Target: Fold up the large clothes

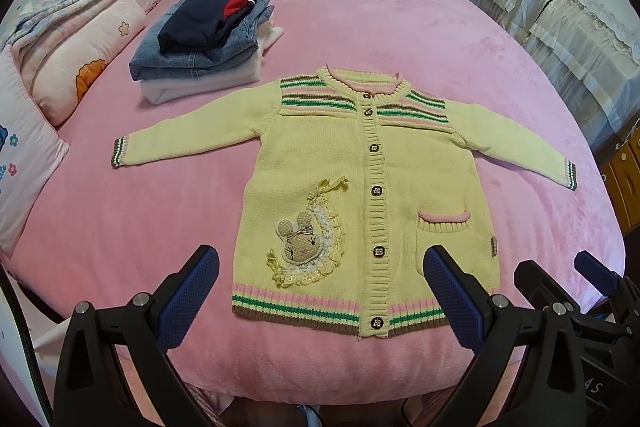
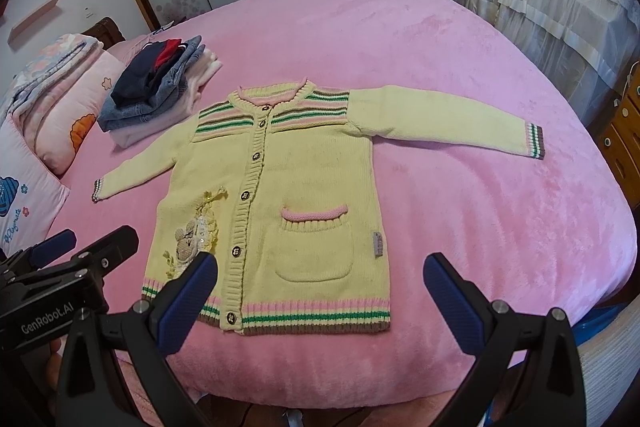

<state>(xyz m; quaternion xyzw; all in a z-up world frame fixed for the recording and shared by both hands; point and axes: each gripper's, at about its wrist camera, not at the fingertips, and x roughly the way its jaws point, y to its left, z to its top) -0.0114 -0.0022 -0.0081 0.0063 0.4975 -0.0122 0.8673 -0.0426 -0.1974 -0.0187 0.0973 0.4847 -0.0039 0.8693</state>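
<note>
Pink plush bedspread (image 1: pixel 400 27) covers a wide bed; wardrobe doors and a wooden door stand behind it.

Item 1: yellow knitted cardigan (image 1: pixel 320 155), buttoned, lying flat and face up mid-bed, both sleeves spread outward. Long axis runs collar at 12 o'clock to striped hem (image 1: pixel 300 307) at 6 o'clock, the hem nearest both grippers.

Item 2: stack of folded clothes (image 1: pixel 204 47), at 10 o'clock from the cardigan, apart from it. Pillows (image 1: pixel 72 67) at 9 o'clock along the bed edge.

Item 3: left gripper (image 1: pixel 320 291), jaws spread wide, holding nothing, hovering over the hem's left half; no contact visible.

Item 4: right gripper (image 2: pixel 320 291), jaws likewise spread wide and empty, over the hem's pocket side.

Judgement: folding not yet begun; each gripper is nearer its own sleeve, the left sleeve cuff (image 1: pixel 120 153) at 10 o'clock, the right sleeve cuff (image 2: pixel 534 141) at 2 o'clock.
</note>
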